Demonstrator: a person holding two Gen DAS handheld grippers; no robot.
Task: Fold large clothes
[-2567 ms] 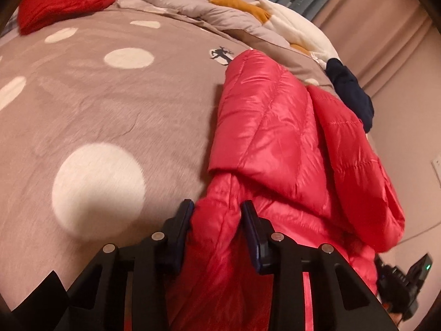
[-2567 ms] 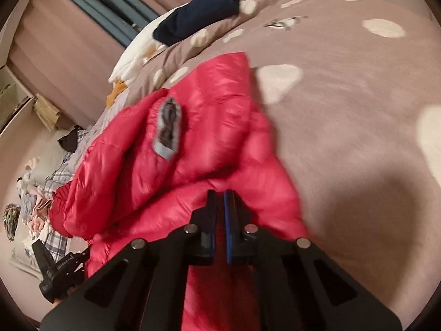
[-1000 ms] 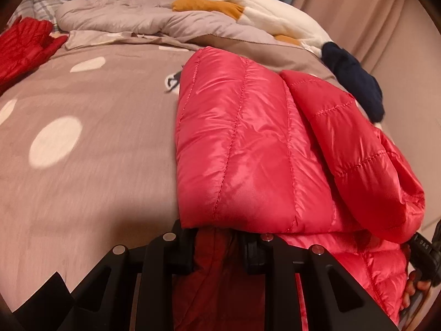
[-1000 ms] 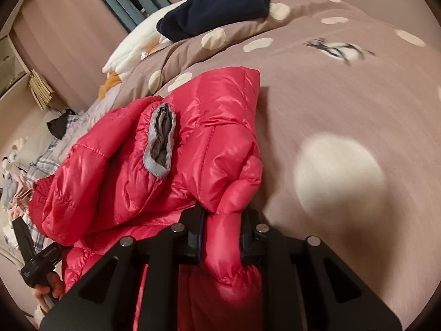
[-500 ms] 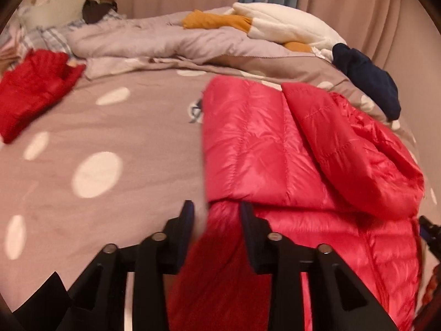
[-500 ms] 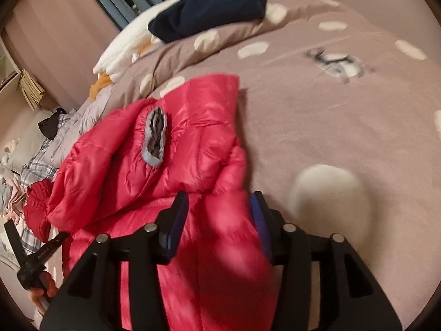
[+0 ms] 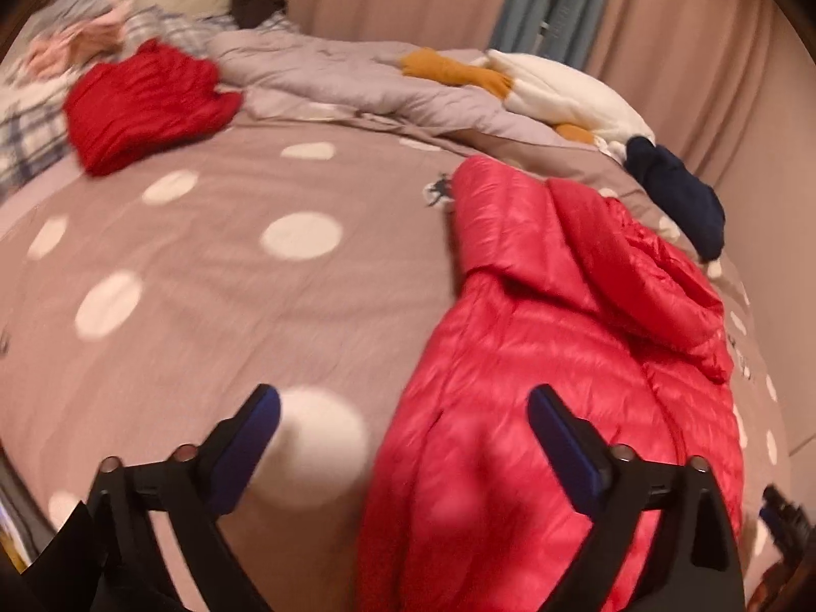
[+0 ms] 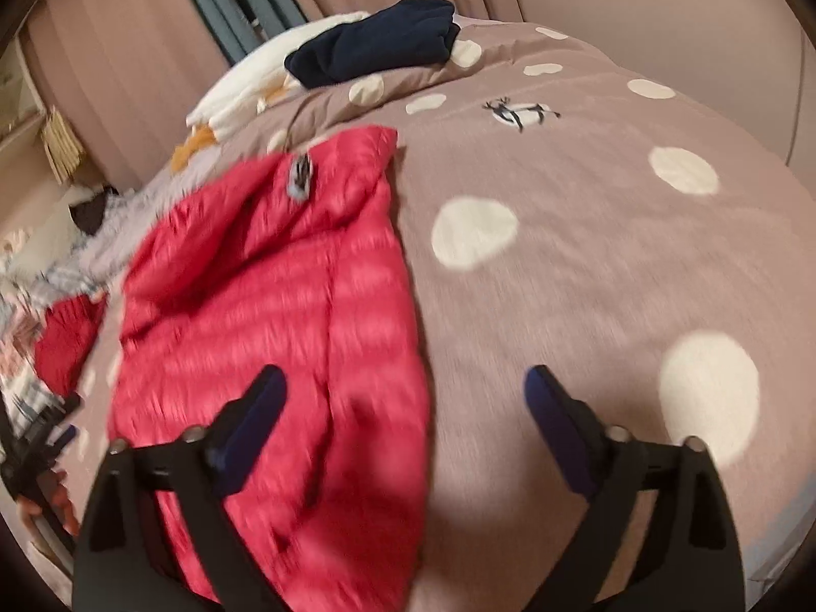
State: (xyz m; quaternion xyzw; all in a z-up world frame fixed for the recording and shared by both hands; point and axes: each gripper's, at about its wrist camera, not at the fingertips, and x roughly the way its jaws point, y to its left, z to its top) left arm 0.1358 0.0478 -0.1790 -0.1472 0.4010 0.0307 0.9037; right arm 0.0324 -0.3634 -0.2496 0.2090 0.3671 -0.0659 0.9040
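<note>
1. We've got the left gripper [image 7: 403, 415] spread wide with nothing between its fingers, hovering over the near part of the red puffer jacket [image 7: 561, 357], which lies on the polka-dot bedspread [image 7: 204, 280].

2. Over on the other side, the right gripper [image 8: 405, 390] is just as wide apart and just as empty. One finger hangs above the jacket's right edge, the other above bare bedspread.

3. Where are we in the fold? By our reading, partway: the jacket lies as a long narrow strip, and what looks like the hood and a sleeve is turned in on its far end, a grey cuff [image 8: 301, 178] showing there. Nothing is being gripped at this moment, so we'd call it a pause between folds.

4. Next, we reckon, each gripper wants a near corner of the hem, pinched through all the slippery layers, then carried up and over toward the far end to halve the length. Both views are blurred, so exact edges are hard to pick out.

5. Around us: a red knit garment [image 7: 143, 102] well off to the left, a navy garment [image 7: 678, 194] just beyond the jacket's far end, a white garment [image 7: 561, 86] and a mustard one [image 7: 454, 69] on a rumpled grey quilt [image 7: 331, 71].

6. In the way? Only that navy garment looks close enough to bother a fold going far.
</note>
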